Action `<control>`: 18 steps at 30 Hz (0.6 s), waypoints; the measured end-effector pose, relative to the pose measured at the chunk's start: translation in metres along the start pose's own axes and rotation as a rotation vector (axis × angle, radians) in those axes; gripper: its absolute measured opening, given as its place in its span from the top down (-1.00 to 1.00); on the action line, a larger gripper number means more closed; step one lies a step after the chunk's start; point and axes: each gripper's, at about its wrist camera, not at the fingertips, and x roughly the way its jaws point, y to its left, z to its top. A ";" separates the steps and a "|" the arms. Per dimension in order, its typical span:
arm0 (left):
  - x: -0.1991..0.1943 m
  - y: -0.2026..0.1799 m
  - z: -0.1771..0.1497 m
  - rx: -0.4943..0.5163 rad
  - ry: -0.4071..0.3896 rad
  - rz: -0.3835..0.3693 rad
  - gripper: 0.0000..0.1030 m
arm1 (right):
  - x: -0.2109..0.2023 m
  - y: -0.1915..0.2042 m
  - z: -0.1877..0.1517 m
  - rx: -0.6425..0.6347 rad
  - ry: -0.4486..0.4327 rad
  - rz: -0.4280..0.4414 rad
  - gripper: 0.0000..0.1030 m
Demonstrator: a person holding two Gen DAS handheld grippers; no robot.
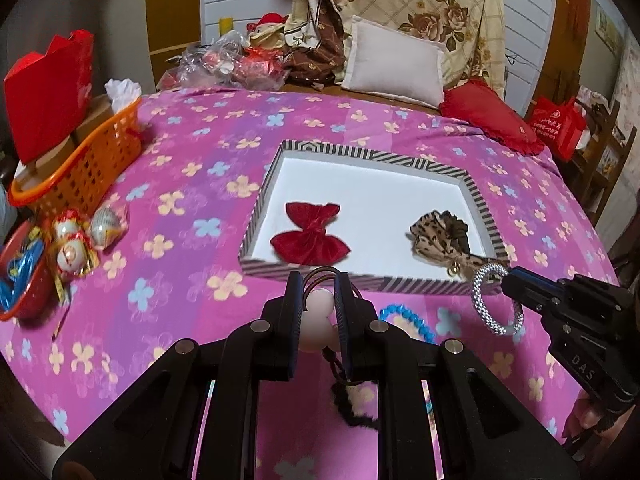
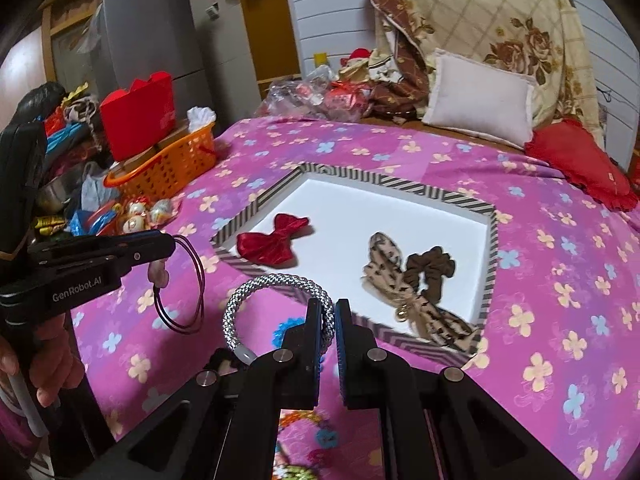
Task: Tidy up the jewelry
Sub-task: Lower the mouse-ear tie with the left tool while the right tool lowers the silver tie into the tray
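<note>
A striped-rim white tray (image 1: 264, 196) (image 2: 490, 248) lies on the pink flowered bedspread. In it are a red velvet bow (image 1: 310, 236) (image 2: 272, 240), a leopard-print scrunchie bow (image 1: 434, 240) (image 2: 396, 276) and a brown scrunchie (image 2: 430, 268). My left gripper (image 1: 318, 284) (image 2: 170, 242) is shut on a thin wire hair hoop with a pink charm (image 1: 320, 304) (image 2: 188, 284), held above the bedspread in front of the tray. My right gripper (image 2: 330, 308) (image 1: 506, 278) is shut on a silver braided bracelet (image 2: 276, 288) (image 1: 494, 304) near the tray's front edge.
A blue bead bracelet (image 1: 408, 318) (image 2: 286, 330) and a black furry item (image 1: 352, 404) lie on the bedspread under the grippers. An orange basket (image 1: 80, 164) (image 2: 168, 168), red box and wrapped trinkets (image 1: 74, 240) sit left. Pillows lie behind the tray.
</note>
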 end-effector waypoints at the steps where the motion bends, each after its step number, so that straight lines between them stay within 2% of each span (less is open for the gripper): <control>1: 0.003 -0.002 0.004 0.002 0.001 0.002 0.71 | 0.002 -0.004 0.002 0.003 0.001 -0.005 0.88; 9: 0.025 -0.016 0.025 0.038 0.007 0.024 0.71 | 0.014 -0.026 0.017 0.021 0.010 -0.038 0.88; 18: 0.063 -0.023 0.048 0.033 0.052 0.008 0.71 | 0.046 -0.037 0.029 0.021 0.056 -0.059 0.88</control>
